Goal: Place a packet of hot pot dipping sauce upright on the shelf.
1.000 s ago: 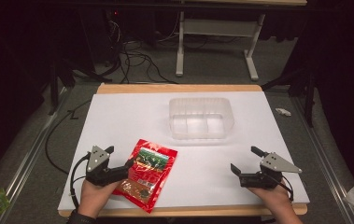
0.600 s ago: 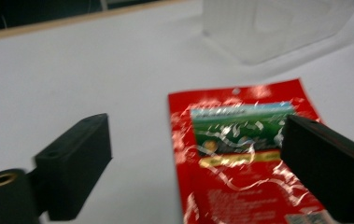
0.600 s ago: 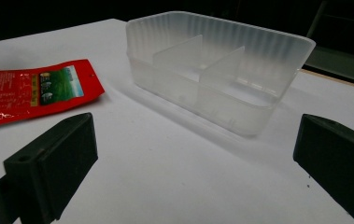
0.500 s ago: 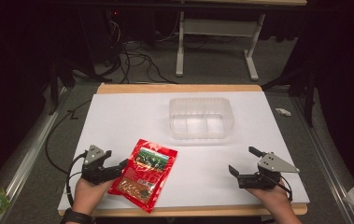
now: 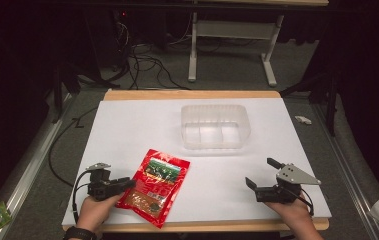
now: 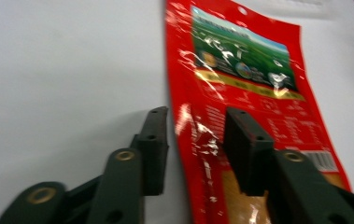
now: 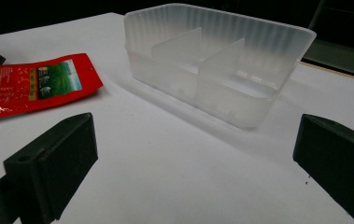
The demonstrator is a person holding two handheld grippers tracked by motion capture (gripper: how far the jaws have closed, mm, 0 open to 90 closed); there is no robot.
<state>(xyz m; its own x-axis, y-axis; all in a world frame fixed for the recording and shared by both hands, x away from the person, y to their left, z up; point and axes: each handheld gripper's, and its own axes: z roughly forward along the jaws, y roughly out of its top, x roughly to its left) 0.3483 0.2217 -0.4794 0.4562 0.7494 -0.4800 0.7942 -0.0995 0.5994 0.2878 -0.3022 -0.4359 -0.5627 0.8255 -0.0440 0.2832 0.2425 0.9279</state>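
- the red snack pouch (image 5: 154,186) lies flat on the white table (image 5: 127,130), near its front edge, left of centre.
- the left claw (image 5: 127,184) sits at the pouch's left edge, jaws partly apart, one over the pouch and one on bare table.
- the right claw (image 5: 260,173) rests well to the right, spread wide and holding nothing.
- the clear divided container (image 5: 215,125) stands farther back.

My table (image 5: 127,130) has a white top with a wooden edge. On it lie a red foil packet (image 5: 153,186) near me and a clear divided tray (image 5: 215,126) farther back.
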